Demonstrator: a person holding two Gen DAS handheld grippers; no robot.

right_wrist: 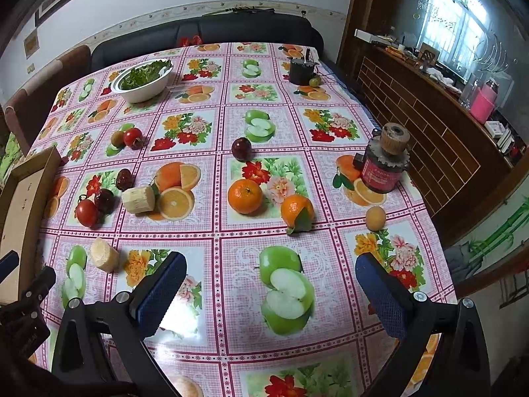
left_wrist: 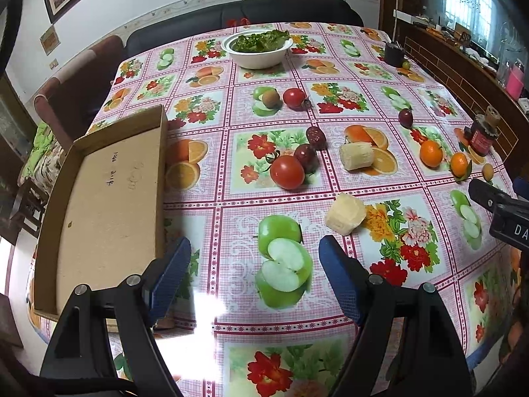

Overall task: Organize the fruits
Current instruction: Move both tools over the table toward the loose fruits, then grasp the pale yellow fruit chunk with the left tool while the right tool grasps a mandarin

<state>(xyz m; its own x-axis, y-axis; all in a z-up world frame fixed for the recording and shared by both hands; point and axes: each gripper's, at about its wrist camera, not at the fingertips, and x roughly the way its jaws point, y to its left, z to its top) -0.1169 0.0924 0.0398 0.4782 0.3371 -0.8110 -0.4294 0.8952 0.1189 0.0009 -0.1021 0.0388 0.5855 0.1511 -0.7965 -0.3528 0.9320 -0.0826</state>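
Both grippers, left (left_wrist: 254, 258) and right (right_wrist: 271, 274), hang wide open over the table's near edge, holding nothing. Tomatoes (left_wrist: 287, 172), oranges (right_wrist: 245, 196), plums (right_wrist: 241, 148) and two pale chunks (left_wrist: 345, 213) sit scattered mid-table; the box (left_wrist: 105, 198) sits at the left edge.

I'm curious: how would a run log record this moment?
left gripper open | right gripper open | fruit loose on table | cardboard tray unfilled
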